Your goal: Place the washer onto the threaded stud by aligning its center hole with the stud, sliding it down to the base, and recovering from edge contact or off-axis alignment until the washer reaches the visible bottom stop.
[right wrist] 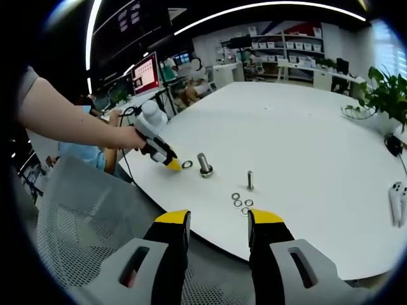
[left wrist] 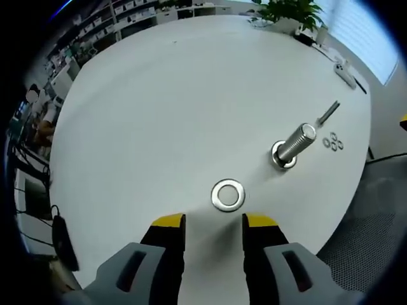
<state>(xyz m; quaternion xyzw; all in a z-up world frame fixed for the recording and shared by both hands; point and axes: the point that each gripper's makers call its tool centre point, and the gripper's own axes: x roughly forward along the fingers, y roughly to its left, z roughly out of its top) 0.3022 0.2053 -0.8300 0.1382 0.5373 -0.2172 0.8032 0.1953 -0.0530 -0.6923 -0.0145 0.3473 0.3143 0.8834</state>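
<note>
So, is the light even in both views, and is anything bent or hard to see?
Left gripper view: bright, even light on the table; washer and stud sharp, with soft shadows. Right gripper view: darker ceiling with curved light strips, bent by the fisheye; the small washers are tiny.

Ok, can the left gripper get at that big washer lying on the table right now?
Probably yes. The large washer lies flat on the white table just ahead of the open left gripper, with nothing between them. The threaded stud stands off to one side, clear of the path.
</note>
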